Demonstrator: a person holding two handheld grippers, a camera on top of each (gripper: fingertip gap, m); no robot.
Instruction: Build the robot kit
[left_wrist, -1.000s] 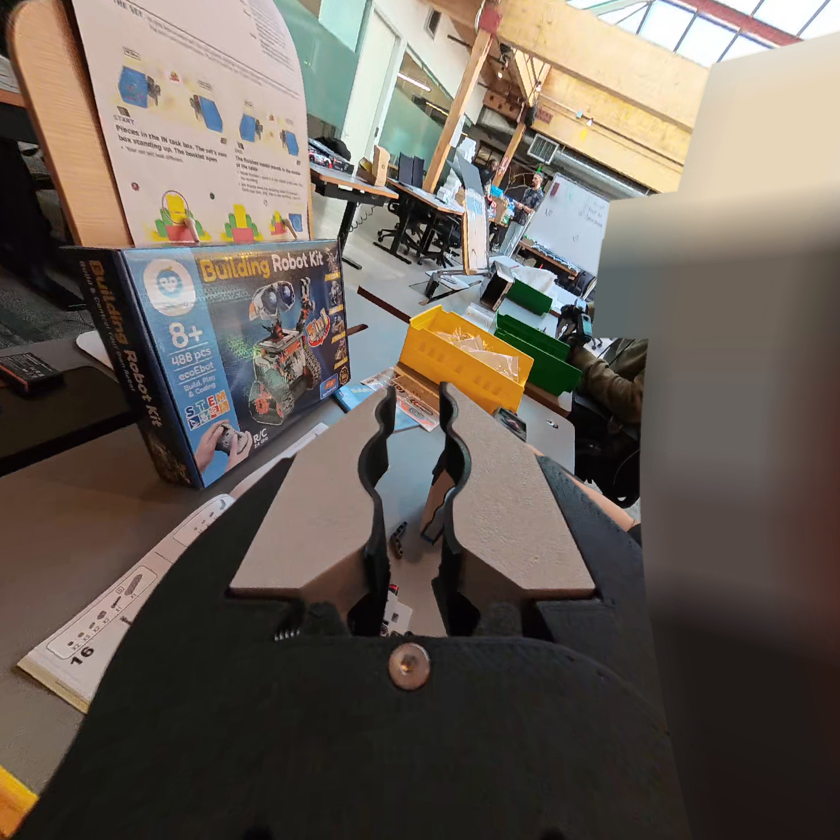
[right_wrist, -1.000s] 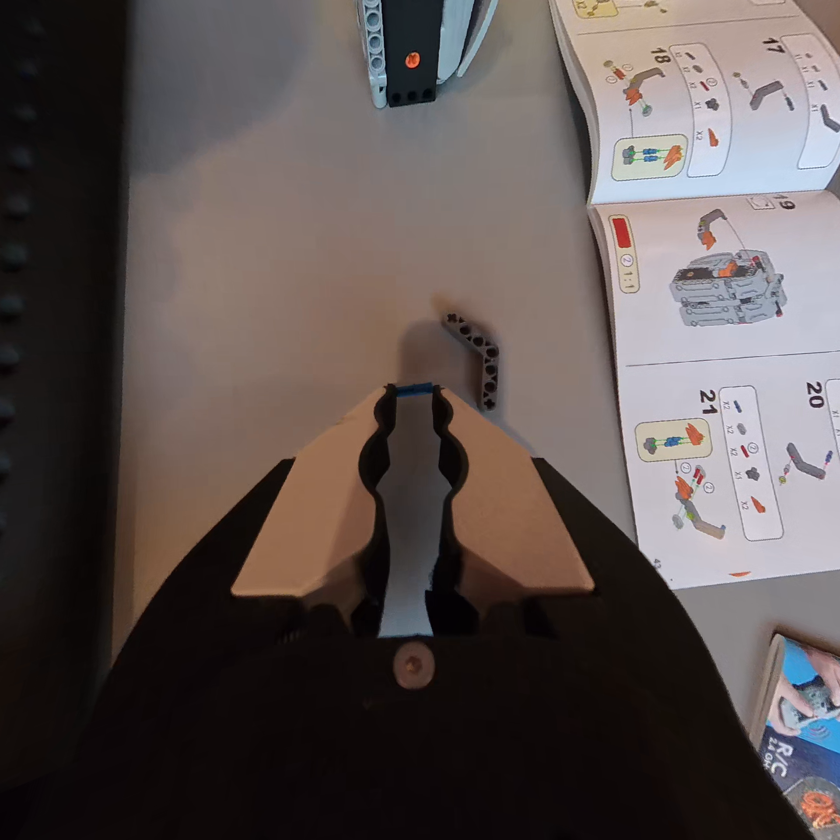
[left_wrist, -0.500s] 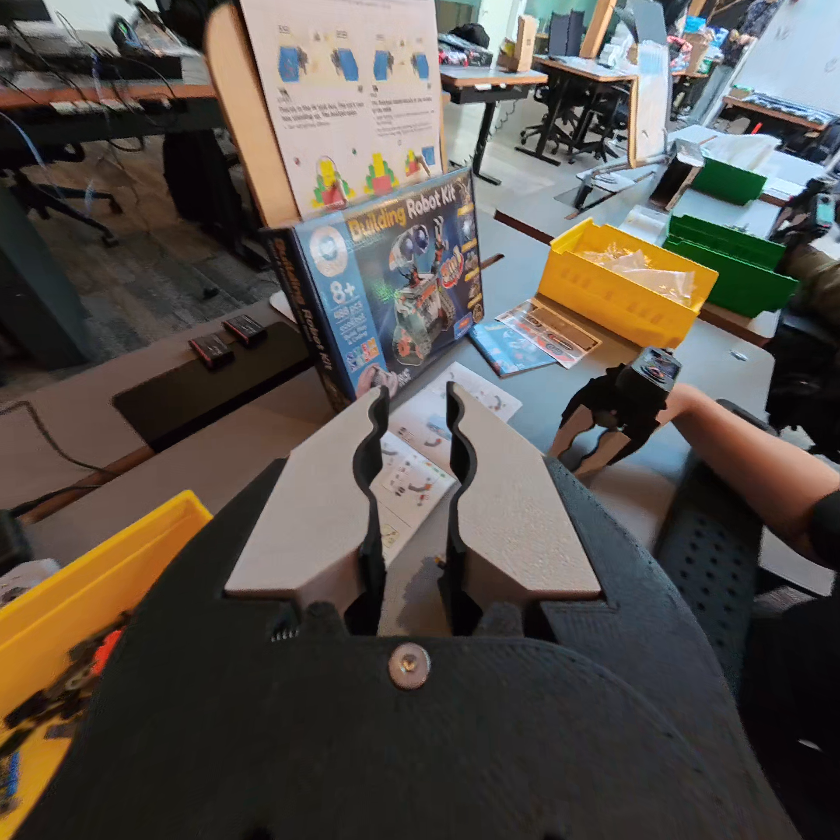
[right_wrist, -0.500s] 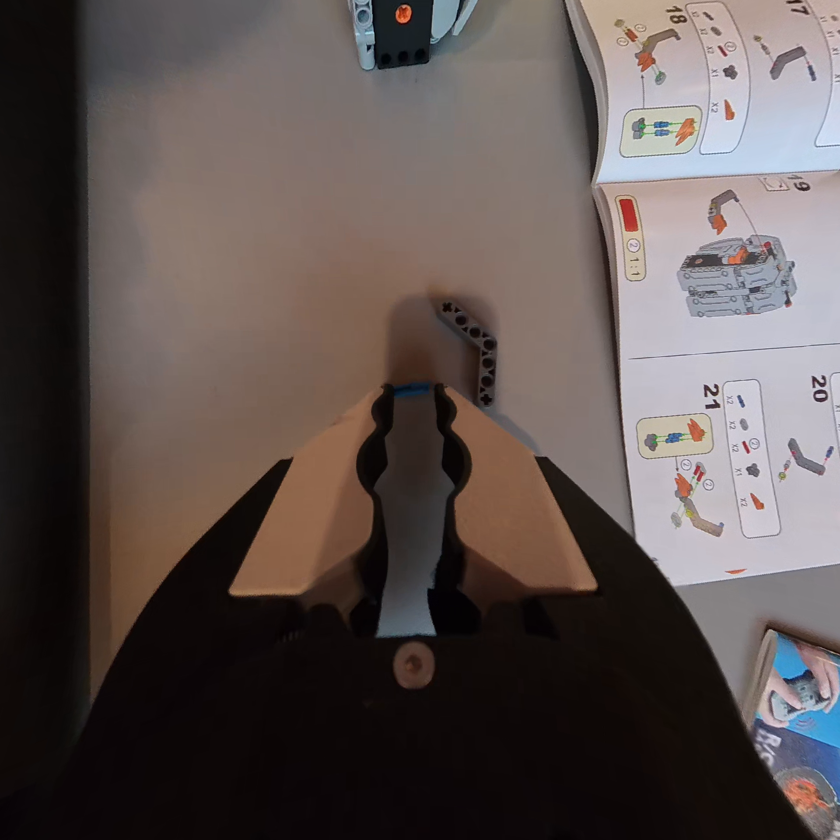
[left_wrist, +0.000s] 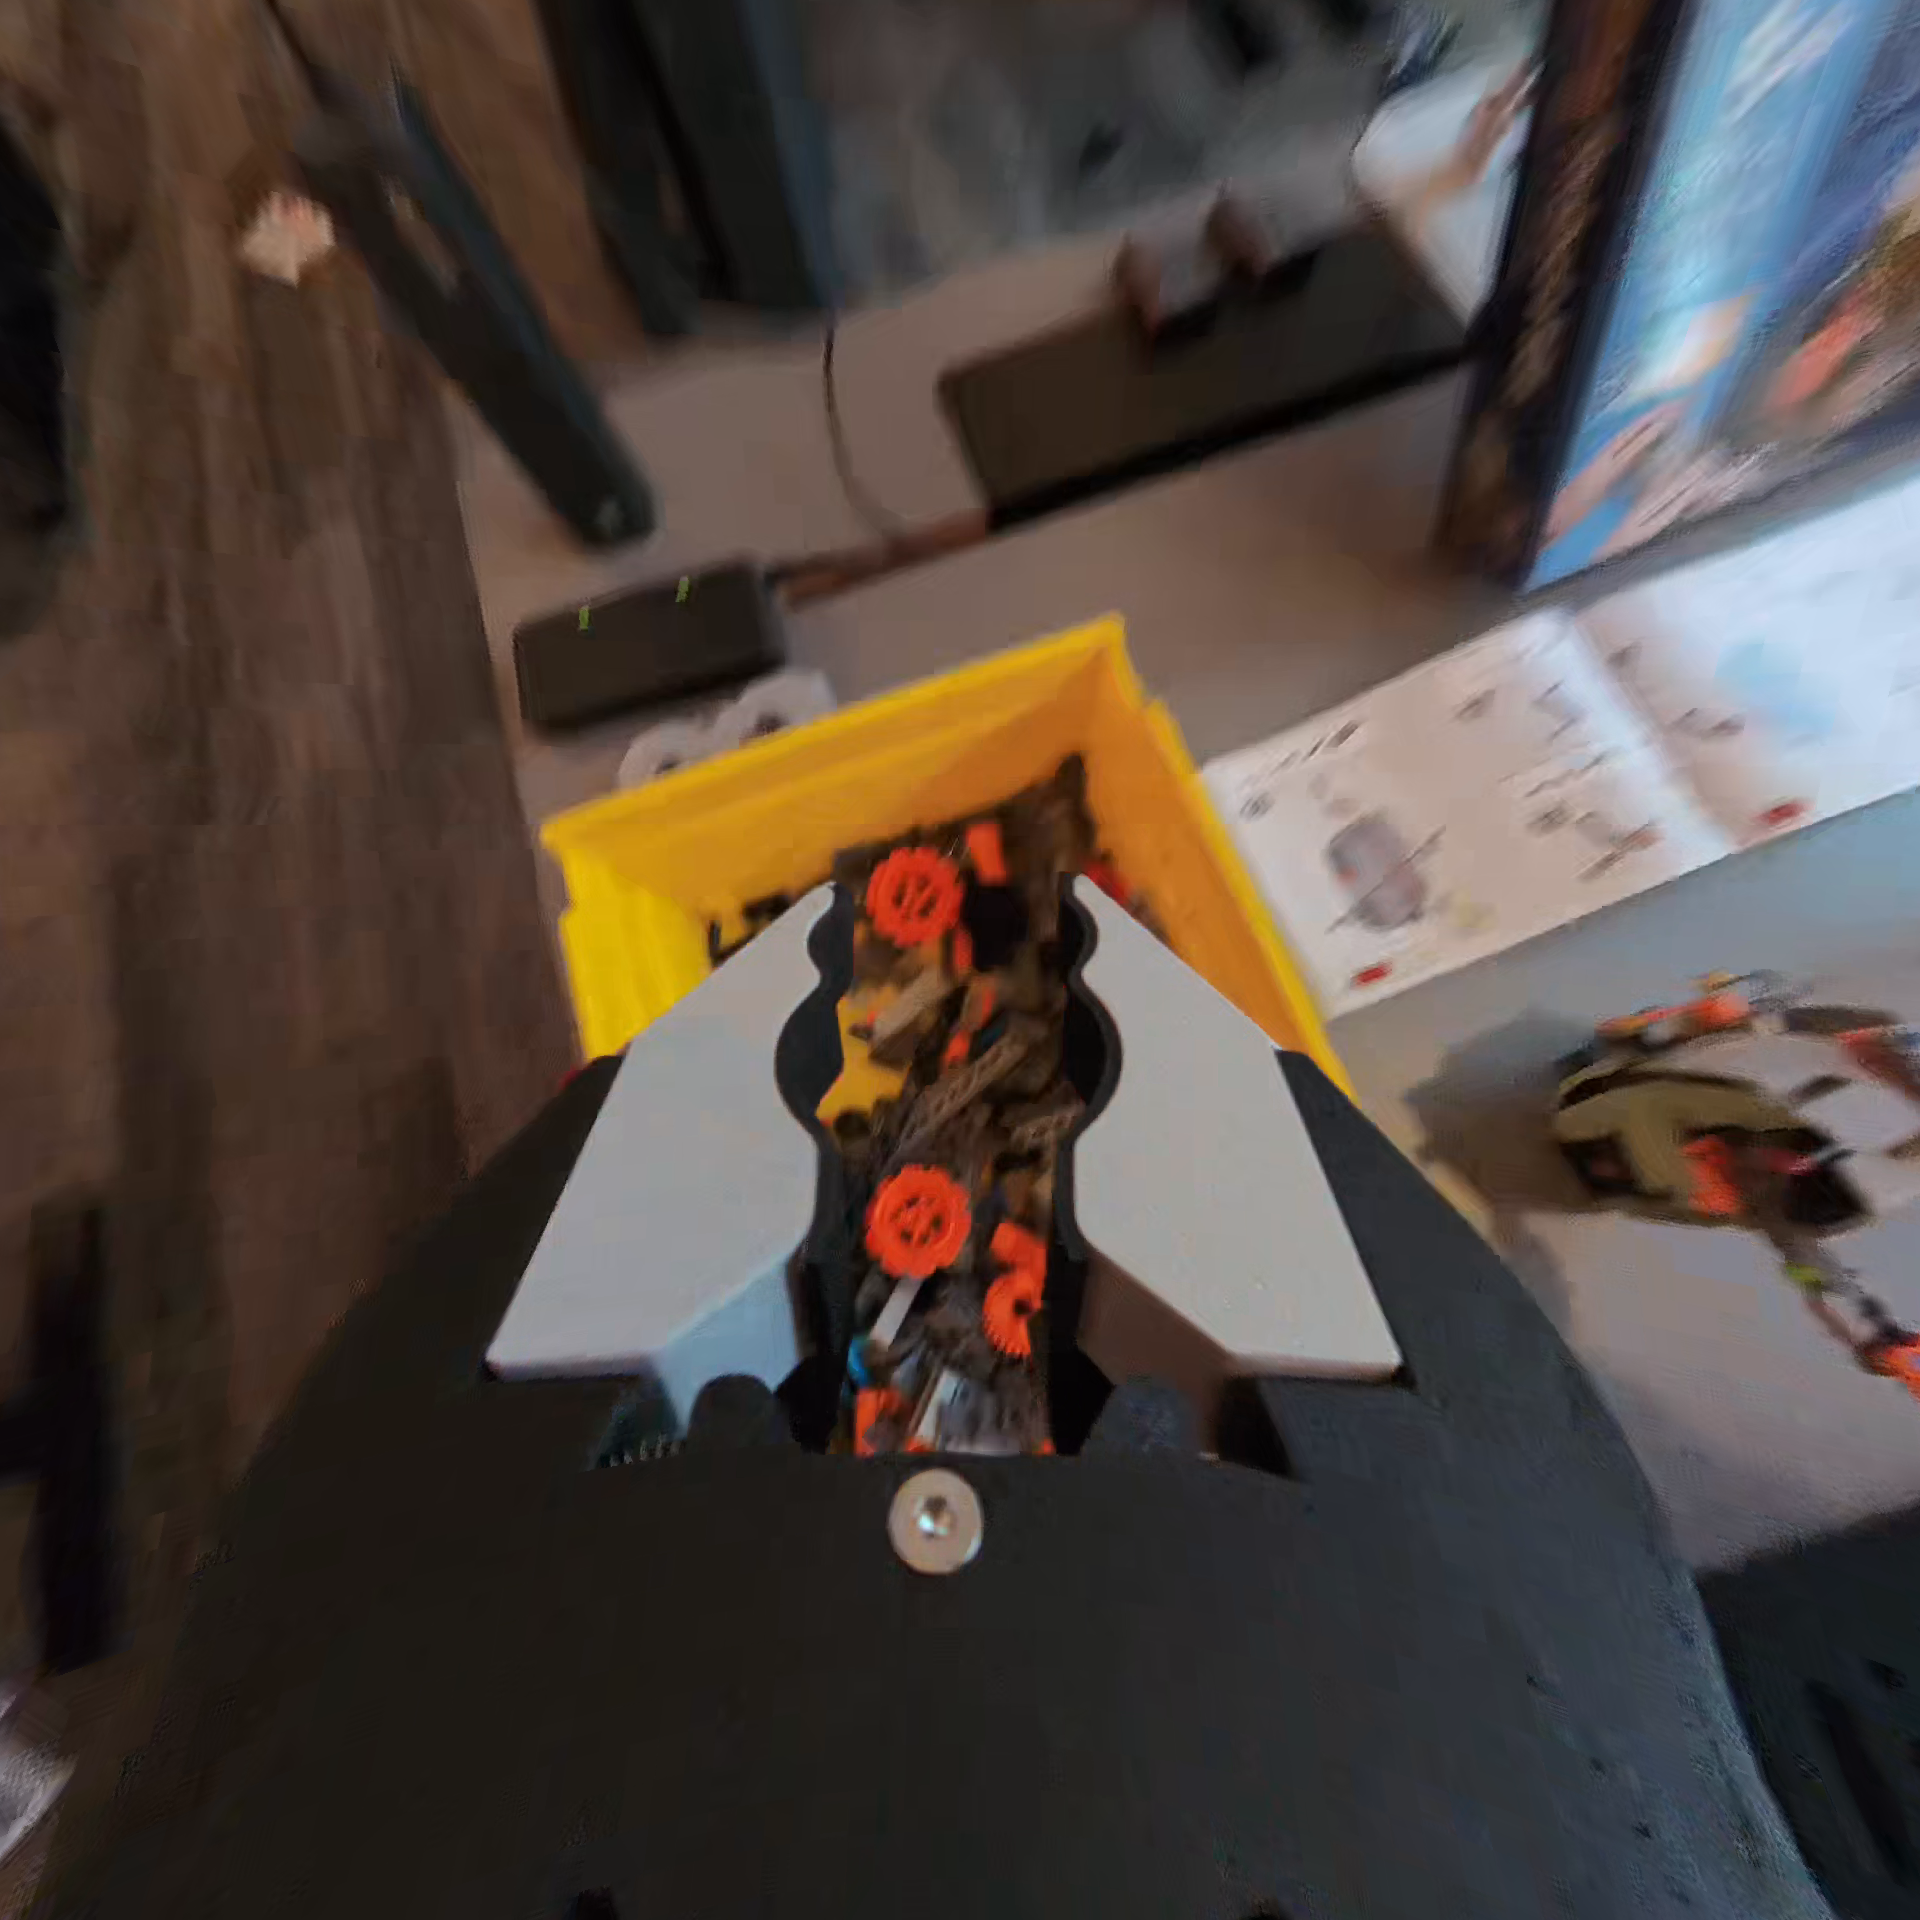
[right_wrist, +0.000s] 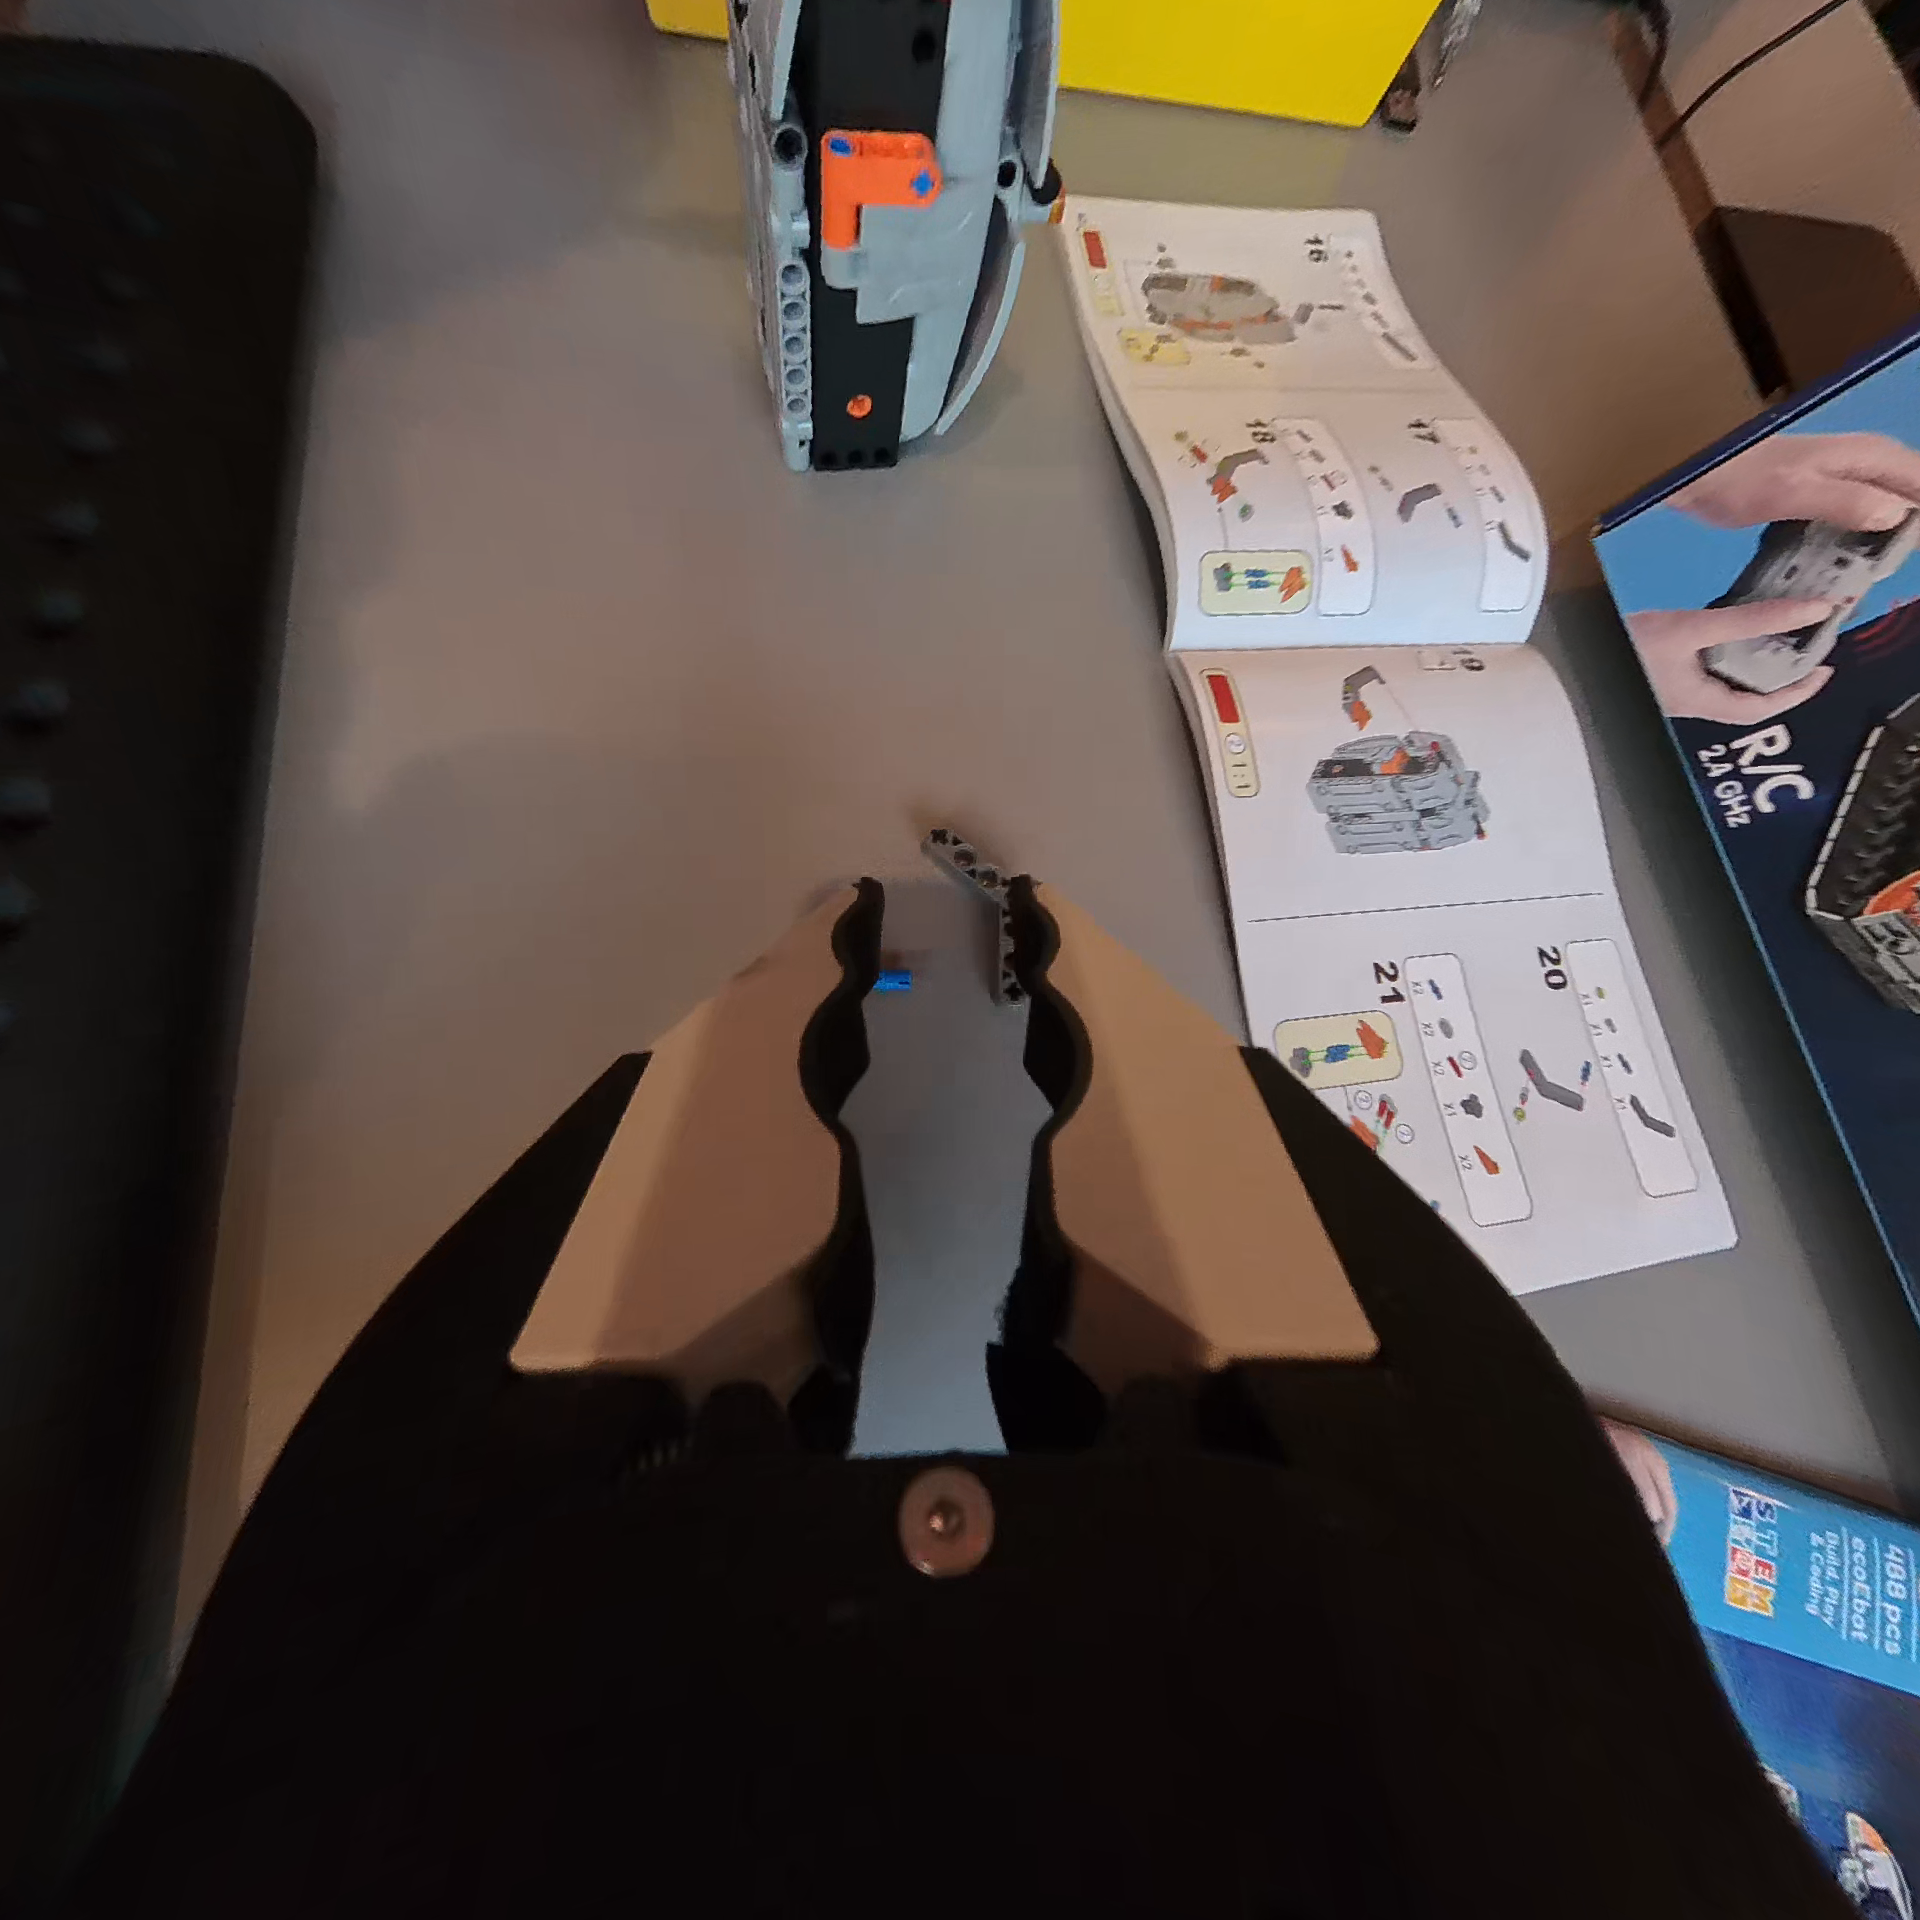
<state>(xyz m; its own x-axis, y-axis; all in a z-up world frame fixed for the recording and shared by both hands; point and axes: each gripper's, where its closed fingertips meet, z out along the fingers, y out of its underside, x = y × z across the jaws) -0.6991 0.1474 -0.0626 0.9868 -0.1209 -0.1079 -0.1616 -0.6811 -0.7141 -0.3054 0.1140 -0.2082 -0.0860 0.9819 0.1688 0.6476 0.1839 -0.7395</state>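
My left gripper (left_wrist: 956, 894) is open and empty above a yellow bin (left_wrist: 831, 748) filled with dark and orange building parts, among them two orange gears (left_wrist: 914, 909). This view is blurred. My right gripper (right_wrist: 945, 888) is open just above the grey table. A small blue pin (right_wrist: 891, 980) lies on the table between its fingers, near the left one. A grey bent beam (right_wrist: 961, 857) lies at the right fingertip, partly hidden by it.
A partly built grey and black model (right_wrist: 883, 239) stands ahead, also in the left wrist view (left_wrist: 1704, 1132). An open instruction booklet (right_wrist: 1403, 831) and the blue kit box (right_wrist: 1818, 727) lie to the right. A black pad (right_wrist: 135, 727) lies to the left. Tip to tip, the grippers are about 45 centimeters apart.
My right gripper opened and let go of the blue pin, which now lies on the table, and drew back. My left gripper swung left and down over the yellow bin and opened wider.
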